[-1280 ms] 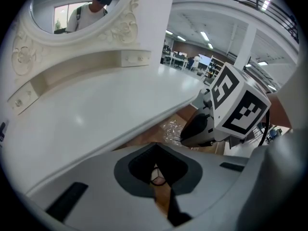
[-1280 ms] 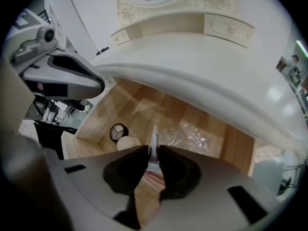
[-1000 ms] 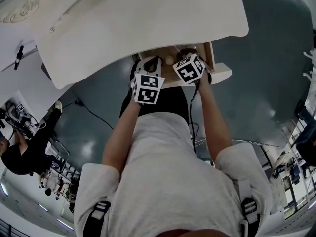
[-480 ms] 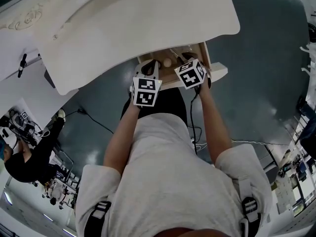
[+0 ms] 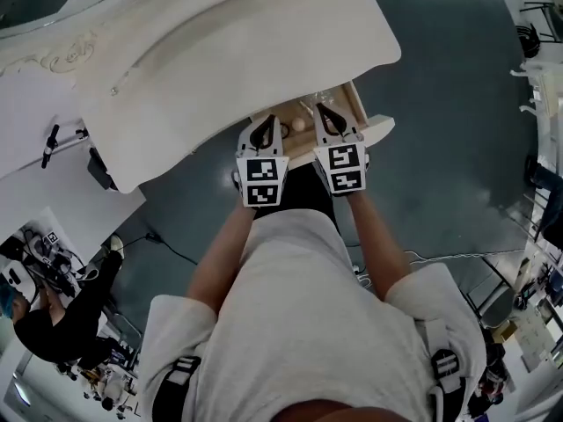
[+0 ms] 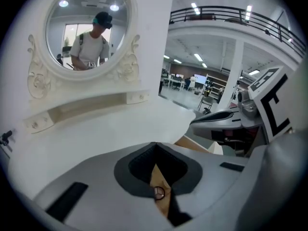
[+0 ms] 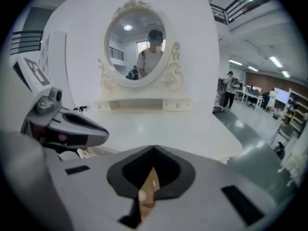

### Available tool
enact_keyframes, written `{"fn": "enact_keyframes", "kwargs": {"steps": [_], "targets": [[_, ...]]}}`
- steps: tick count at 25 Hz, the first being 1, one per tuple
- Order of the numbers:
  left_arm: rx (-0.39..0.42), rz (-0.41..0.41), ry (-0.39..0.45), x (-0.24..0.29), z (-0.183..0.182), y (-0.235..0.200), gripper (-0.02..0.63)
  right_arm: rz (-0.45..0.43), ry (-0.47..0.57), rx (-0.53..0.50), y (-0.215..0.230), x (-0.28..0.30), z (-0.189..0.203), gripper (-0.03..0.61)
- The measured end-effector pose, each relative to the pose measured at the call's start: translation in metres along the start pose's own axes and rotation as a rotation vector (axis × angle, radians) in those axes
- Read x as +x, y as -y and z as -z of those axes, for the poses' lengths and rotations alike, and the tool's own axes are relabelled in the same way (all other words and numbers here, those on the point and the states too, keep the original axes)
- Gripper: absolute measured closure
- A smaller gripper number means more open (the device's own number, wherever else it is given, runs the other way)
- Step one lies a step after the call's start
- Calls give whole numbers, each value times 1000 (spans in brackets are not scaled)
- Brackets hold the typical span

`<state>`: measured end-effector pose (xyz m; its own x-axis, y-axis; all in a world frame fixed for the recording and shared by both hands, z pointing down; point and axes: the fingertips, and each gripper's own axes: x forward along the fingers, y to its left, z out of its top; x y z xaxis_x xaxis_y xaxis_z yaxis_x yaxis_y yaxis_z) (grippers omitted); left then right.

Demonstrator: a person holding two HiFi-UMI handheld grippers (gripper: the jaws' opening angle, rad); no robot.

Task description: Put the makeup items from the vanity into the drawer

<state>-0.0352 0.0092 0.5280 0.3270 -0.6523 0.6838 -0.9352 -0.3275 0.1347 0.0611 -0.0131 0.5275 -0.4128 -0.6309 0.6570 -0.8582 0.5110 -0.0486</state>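
Observation:
The wooden drawer (image 5: 359, 105) stands pulled out under the white vanity top (image 5: 246, 51). Both grippers hover side by side above it, tips toward the vanity. My left gripper (image 5: 262, 125) is shut with nothing in it, and my right gripper (image 5: 326, 111) looks shut and empty too. A small round beige item (image 5: 299, 124) lies in the drawer between them. Through the notch of the left gripper (image 6: 155, 145) I see drawer wood and a small ring-shaped thing (image 6: 159, 193). Below the right gripper (image 7: 154, 148) a round pale item (image 7: 143, 195) lies on the wood.
The oval mirror (image 6: 84, 30) with carved frame stands at the back of the vanity, above a low shelf (image 7: 144, 104). Grey floor surrounds the vanity. A cable (image 5: 167, 236) runs over the floor at the left, where a person (image 5: 53, 332) stands.
Both grippers have levelled out and drawn slightly back over the drawer, marker cubes now facing up. The head view has shifted, so the vanity sits further left. Both stay shut.

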Motion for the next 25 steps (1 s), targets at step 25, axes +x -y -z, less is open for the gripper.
{"fn": "enact_keyframes", "kwargs": {"steps": [25], "targets": [[106, 127, 452, -159, -91, 10, 607, 303, 423, 8, -91, -168, -110, 565]]}}
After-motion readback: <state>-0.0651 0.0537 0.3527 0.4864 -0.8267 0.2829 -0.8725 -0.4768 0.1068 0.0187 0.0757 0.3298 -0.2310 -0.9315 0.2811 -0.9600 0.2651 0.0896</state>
